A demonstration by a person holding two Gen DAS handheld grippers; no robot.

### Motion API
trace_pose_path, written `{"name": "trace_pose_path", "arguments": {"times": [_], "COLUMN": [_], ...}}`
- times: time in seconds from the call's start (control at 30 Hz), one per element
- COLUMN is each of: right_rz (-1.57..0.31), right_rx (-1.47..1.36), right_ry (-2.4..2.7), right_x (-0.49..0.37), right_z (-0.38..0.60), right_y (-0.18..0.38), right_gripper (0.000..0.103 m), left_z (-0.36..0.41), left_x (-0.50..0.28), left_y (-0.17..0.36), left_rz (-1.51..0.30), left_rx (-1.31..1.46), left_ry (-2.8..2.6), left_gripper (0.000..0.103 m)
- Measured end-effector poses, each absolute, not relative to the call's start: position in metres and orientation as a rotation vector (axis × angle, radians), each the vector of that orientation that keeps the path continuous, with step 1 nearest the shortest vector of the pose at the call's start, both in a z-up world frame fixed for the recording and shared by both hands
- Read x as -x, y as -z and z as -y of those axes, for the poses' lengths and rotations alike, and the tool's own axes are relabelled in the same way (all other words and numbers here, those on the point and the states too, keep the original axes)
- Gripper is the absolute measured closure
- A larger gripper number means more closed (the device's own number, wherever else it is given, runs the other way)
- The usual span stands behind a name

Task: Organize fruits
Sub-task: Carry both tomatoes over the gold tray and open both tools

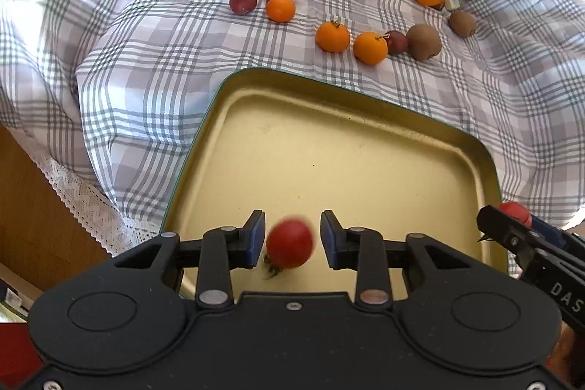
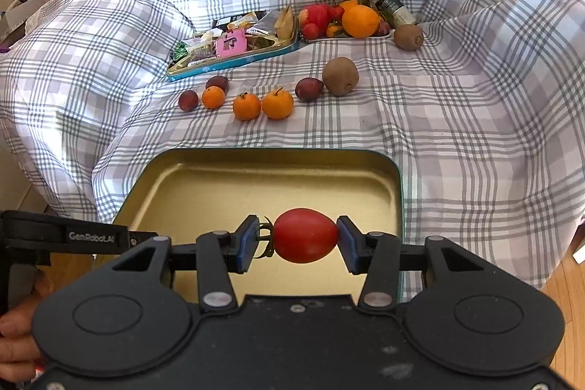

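Note:
A small red tomato (image 1: 289, 245), blurred, hangs free between the pads of my left gripper (image 1: 292, 237), which is open with a gap on both sides of it. Below it lies the gold tin tray (image 1: 365, 141) with a teal rim. My right gripper (image 2: 298, 240) is shut on a second red tomato (image 2: 305, 235), gripped end to end with its green stem against the left pad, over the tray's near right part (image 2: 256, 181). In the left wrist view, that tomato (image 1: 516, 211) also shows at the right edge.
Tangerines (image 2: 246, 106), dark plums (image 2: 309, 89) and kiwis (image 2: 340, 76) lie loose on the checked cloth beyond the tray. Further back stand a teal tray of snacks (image 2: 234, 55) and a pile of fruit (image 2: 360, 21). A wooden floor (image 1: 33, 207) lies beyond the cloth's left edge.

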State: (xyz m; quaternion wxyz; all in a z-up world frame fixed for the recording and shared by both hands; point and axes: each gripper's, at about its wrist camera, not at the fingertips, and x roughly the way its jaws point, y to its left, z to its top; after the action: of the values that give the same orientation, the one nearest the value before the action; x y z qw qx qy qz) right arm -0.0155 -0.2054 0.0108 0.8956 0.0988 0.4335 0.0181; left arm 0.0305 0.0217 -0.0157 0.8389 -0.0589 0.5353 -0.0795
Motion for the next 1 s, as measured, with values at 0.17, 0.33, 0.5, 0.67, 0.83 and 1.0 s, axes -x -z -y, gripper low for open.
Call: {"name": "trace_pose_path", "arguments": {"times": [0.17, 0.33, 0.5, 0.67, 0.83, 1.0], "right_rz": [-0.910, -0.917, -0.899, -0.891, -0.911, -0.932], "right_rx": [-0.218, -0.218, -0.219, -0.203, -0.196, -0.197], "right_ry": [-0.024, -0.020, -0.017, -0.013, -0.004, 0.000], "right_x": [0.014, 0.016, 0.018, 0.018, 0.017, 0.015], "right_z": [0.207, 0.209, 0.208, 0.207, 0.208, 0.208], "right_y": [-0.007, -0.006, -0.009, -0.011, -0.007, -0.004], "right_gripper": [0.054, 0.054, 0.054, 0.054, 0.054, 0.054], "left_z": [-0.021, -0.016, -0.010, -0.007, -0.007, -0.008], "left_x": [-0.030, -0.022, -0.015, -0.013, -0.012, -0.011], "left_y": [0.018, 0.013, 0.009, 0.010, 0.012, 0.013], "left_rz": [-1.141, -1.110, -1.087, -1.079, -1.088, -1.092], "left_rx": [0.139, 0.114, 0.077, 0.060, 0.062, 0.064], "left_ry": [0.161, 0.149, 0.158, 0.154, 0.153, 0.148], "left_gripper": [0.062, 0.062, 0.062, 0.062, 0.062, 0.062]}}
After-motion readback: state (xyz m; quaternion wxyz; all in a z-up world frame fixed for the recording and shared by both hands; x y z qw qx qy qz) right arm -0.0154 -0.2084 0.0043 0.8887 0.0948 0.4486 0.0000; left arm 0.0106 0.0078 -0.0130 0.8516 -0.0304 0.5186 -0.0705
